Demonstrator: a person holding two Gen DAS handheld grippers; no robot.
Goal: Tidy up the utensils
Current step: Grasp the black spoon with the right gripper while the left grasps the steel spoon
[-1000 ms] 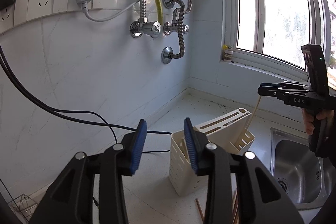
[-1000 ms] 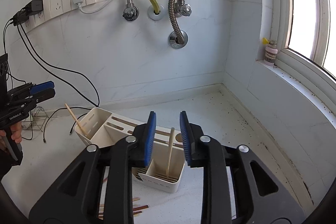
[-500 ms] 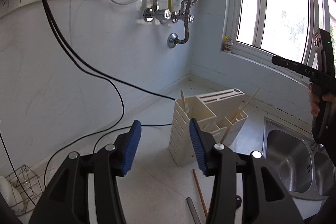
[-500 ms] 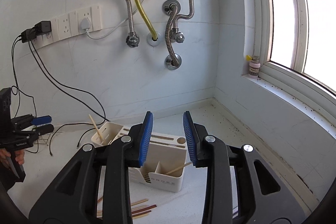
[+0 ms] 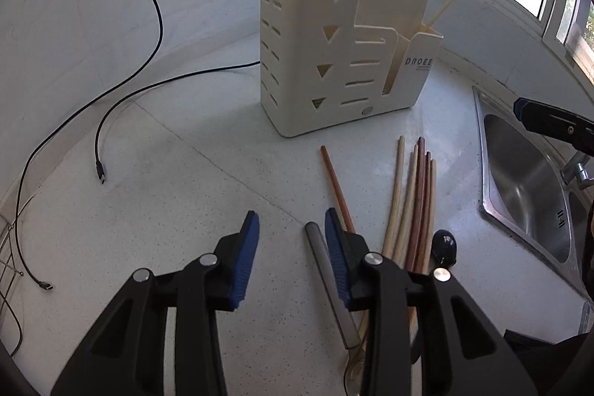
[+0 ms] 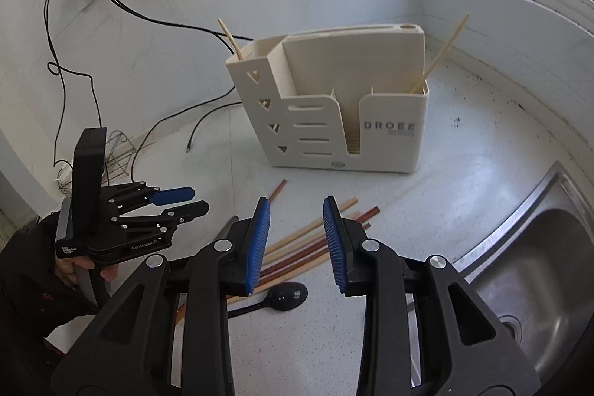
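The left claw (image 5: 291,247), black with blue ribbed pads, hangs tilted down over the white speckled tabletop (image 5: 178,203); its jaws are closing with nothing between the pads, and a grey metal rod (image 5: 326,279) lies on the tabletop just inside its right finger. The right claw (image 6: 297,240), of the same make, hovers with its jaws partly apart and empty above a loose bundle of wooden chopsticks (image 6: 315,240) in pale and reddish-brown tones that lie flat on the tabletop. A single reddish chopstick (image 5: 336,186) lies a little apart from the bundle, on its left in the left wrist view. A black plastic spoon (image 6: 286,295) rests beside the near ends of the chopsticks. Beyond them stands a cream plastic utensil holder (image 6: 334,106) with cut-out slots and several compartments; one pale chopstick (image 6: 232,39) leans out of its tall rear left compartment and another (image 6: 443,52) out of its low front right compartment. A stainless steel sink (image 6: 538,266) is sunk into the tabletop on the right, and black cables (image 5: 122,88) trail over the tabletop on the left.
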